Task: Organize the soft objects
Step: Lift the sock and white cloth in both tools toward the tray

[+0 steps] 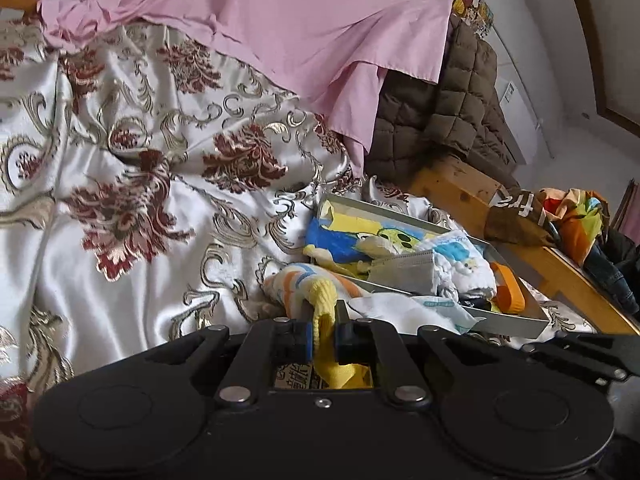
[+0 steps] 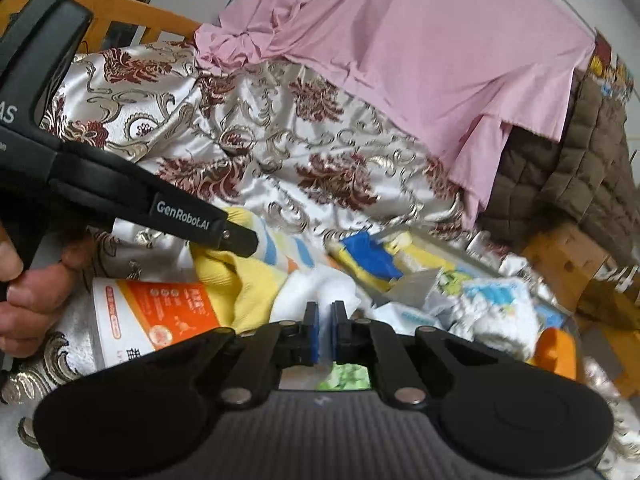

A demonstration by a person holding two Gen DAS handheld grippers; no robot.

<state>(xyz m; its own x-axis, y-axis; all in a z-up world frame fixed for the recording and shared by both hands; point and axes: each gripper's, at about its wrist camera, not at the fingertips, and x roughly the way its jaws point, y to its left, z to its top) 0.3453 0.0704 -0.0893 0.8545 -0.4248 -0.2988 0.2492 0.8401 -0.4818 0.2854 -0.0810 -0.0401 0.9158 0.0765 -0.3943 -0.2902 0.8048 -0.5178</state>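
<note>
A bed (image 1: 472, 196) with a wooden frame is filling the room, lying under a white satin cover (image 1: 132, 152) with red and gold flowers. A pink sheet (image 1: 304, 28) is draping over a brown quilt (image 1: 448, 120), and daylight is falling on the white wall (image 1: 532, 40) behind.

Bed covered by glossy white satin spread with dark red and gold floral pattern (image 1: 132, 168), rumpled. Directly on it: crumpled pink cotton sheet (image 1: 280, 20) at far side; shallow grey rectangular tray (image 1: 516, 322) near wooden bed edge (image 1: 460, 188); striped yellow-cuffed sock (image 1: 312, 286) just beside tray; white-and-orange printed packet (image 2: 156, 316).
</note>
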